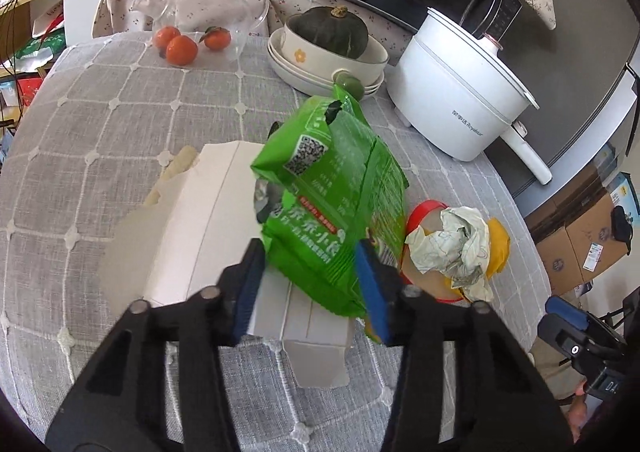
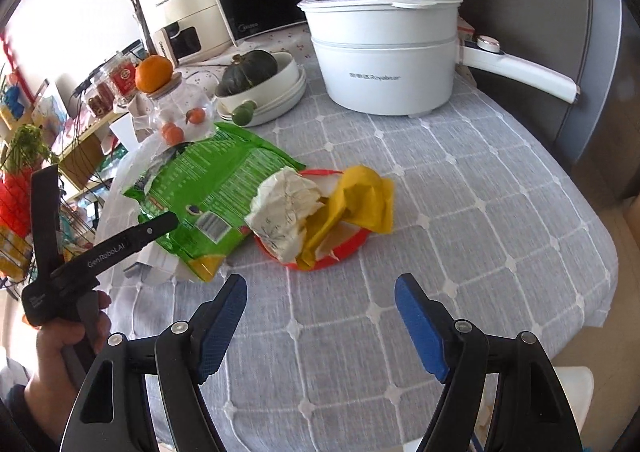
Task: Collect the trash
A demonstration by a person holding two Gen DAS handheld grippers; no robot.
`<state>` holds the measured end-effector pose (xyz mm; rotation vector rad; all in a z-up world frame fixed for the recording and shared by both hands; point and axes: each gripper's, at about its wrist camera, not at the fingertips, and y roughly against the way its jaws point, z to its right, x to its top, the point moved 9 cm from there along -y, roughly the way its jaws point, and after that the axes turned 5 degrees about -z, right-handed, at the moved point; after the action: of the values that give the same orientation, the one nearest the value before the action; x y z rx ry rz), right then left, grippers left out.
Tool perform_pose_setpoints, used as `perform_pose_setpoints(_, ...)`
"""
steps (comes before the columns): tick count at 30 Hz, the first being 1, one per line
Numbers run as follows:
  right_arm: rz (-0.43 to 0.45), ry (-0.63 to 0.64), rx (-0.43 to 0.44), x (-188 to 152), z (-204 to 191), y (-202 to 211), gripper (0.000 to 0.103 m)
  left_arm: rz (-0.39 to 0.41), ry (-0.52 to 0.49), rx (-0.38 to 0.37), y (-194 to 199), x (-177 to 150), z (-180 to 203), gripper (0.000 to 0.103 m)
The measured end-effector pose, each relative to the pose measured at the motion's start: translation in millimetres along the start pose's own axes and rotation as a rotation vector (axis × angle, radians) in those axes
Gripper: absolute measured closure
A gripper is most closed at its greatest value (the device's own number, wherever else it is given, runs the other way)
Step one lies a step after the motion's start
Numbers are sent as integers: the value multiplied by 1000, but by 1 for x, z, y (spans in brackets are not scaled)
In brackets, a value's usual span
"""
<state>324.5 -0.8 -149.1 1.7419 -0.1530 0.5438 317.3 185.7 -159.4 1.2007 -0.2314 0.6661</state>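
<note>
A green snack bag (image 1: 332, 192) lies on a flattened white carton (image 1: 188, 236) on the grey checked tablecloth. My left gripper (image 1: 312, 284) has its blue pads on either side of the bag's near end, touching it. Right of the bag, crumpled white paper (image 1: 456, 244) and a yellow wrapper (image 1: 500, 244) rest on a red-rimmed paper lid (image 1: 424, 212). In the right wrist view the bag (image 2: 216, 188), the paper (image 2: 284, 208), the yellow wrapper (image 2: 360, 200) and the left gripper (image 2: 164, 222) show. My right gripper (image 2: 320, 316) is open and empty, short of the trash.
A white electric pot (image 2: 380, 52) stands at the back right, stacked bowls holding a dark squash (image 2: 256, 80) at the back middle. A glass jar (image 1: 208, 0) topped by an orange, and small tangerines (image 1: 180, 46), stand at the back left. The table edge (image 2: 592, 252) curves on the right.
</note>
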Motion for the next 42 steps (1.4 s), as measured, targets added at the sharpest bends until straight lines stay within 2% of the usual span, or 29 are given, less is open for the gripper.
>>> perform_pose_setpoints(1, 10, 10, 7, 4, -6, -4, 25, 1, -3, -9, 2, 0, 1, 86)
perform_pose_setpoints(2, 18, 17, 15, 8, -11, -6, 25, 3, -7, -8, 4, 0, 1, 92)
perform_pose_setpoints(7, 54, 38, 34, 22, -29, -24, 26, 24, -58, -13, 26, -4, 9, 98)
perform_pose_setpoints(11, 62, 28, 22, 29, -30, -39, 27, 47, -89, -5, 50, -9, 10, 100)
perform_pose_setpoints(16, 46, -5, 36, 33, -28, -63, 35, 61, -90, 10, 70, -13, 2, 100)
perform_pose_setpoints(18, 35, -30, 73, 31, -28, -70, 44, 61, -89, 17, 74, -16, -1, 100)
perform_pose_setpoints(20, 16, -57, 96, 27, -26, -77, 75, 59, -86, 20, 77, -17, -3, 100)
perform_pose_setpoints(26, 42, -87, 146, 23, -20, -62, 94, 81, -83, 5, 91, -18, 2, 101)
perform_pose_setpoints(30, 81, -69, 188, 25, -23, -34, 95, 104, -93, -23, 104, -19, 16, 101)
perform_pose_setpoints(38, 138, 19, 196, 18, -24, 24, 95, 135, -124, -58, 128, -30, 41, 101)
perform_pose_setpoints(42, 111, 37, 151, 9, -13, 31, 95, 137, -121, -61, 134, -37, 46, 102)
